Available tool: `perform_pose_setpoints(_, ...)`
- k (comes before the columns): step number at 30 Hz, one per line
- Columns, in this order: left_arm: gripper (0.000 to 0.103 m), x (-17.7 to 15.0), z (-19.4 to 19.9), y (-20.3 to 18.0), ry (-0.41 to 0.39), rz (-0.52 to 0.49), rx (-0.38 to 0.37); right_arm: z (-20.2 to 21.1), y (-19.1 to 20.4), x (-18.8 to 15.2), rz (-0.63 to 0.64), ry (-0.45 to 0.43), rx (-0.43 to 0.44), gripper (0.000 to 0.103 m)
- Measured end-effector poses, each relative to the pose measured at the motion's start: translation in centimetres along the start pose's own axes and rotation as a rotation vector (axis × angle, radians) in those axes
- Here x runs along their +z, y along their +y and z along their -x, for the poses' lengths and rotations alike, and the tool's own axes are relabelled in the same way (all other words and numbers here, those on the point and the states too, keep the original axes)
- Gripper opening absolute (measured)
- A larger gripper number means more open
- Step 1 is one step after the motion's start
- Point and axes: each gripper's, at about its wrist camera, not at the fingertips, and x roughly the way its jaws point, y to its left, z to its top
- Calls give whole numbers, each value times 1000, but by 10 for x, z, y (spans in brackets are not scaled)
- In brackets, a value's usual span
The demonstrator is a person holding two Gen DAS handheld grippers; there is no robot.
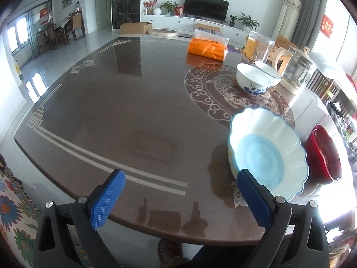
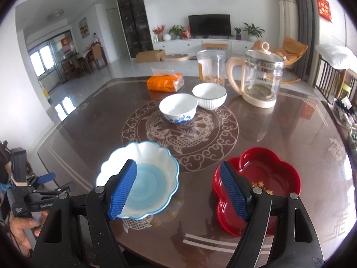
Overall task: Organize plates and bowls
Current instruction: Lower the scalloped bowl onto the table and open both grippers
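Here, nothing is stacked or gathered yet, so by my reading the task stands at its opening step: choosing and reaching for the first dish.

At the far left of the right wrist view, a hand (image 2: 21, 230) holds the left gripper (image 1: 180, 197) off the near-left edge of the dark brown glossy surface (image 1: 125, 111) with pale inlaid scrollwork. Its jaws stand wide apart with nothing between them, hovering over the edge of the surface.

Next comes the white scalloped bowl with a pale blue centre (image 2: 145, 178), resting upright near the front edge. In the left wrist view it lies just beyond that gripper's right-hand blue pad. The right gripper (image 2: 178, 192) hangs above and behind the gap between this bowl and the red lacquered flower-shaped dish (image 2: 263, 174); its jaws are also spread wide and empty, one pad overlapping each dish in the view, though I cannot tell that either touches.

Further back, near the middle of the surface, a white bowl with blue flower painting (image 2: 178, 108) stands just beside a white ribbed bowl with a dark rim (image 2: 209, 95). Behind them are an orange tissue pack (image 2: 165, 82), a clear plastic jar (image 2: 210, 67) and a glass kettle with a cream handle (image 2: 258, 78).

The next move likely calls for committing one gripper to one rim: turning the open jaws so one pad goes inside the wall and one outside, then closing before lifting.
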Motion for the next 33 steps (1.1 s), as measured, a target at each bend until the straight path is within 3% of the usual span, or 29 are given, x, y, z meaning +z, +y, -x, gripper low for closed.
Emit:
perform_pose_setpoints(2,100,7,0,0,-5,10,-28,-2,0,10,13,-8,-52,80)
perform_pose_setpoints(6,100,4,0,3,-29,34,-49,-14,-3,5,-8,27,-68,80)
perform_pose_setpoints(12,100,-10,-19,16,9,50,-48,-42,1,-21,-29,126,-41,80)
perform_pose_setpoints(21,100,1,-36,32,21,53,-26,-67,9,-22,-20,165,-45,80)
perform_pose_setpoints(27,100,64,-49,14,30,-7,-61,-89,4,-9,-26,192,-13,80)
perform_pose_setpoints(30,100,112,-65,-10,49,-49,-99,-104,-8,19,-59,185,11,80)
perform_pose_setpoints(33,100,160,-91,-44,47,-111,-72,-131,-26,56,-148,210,62,80)
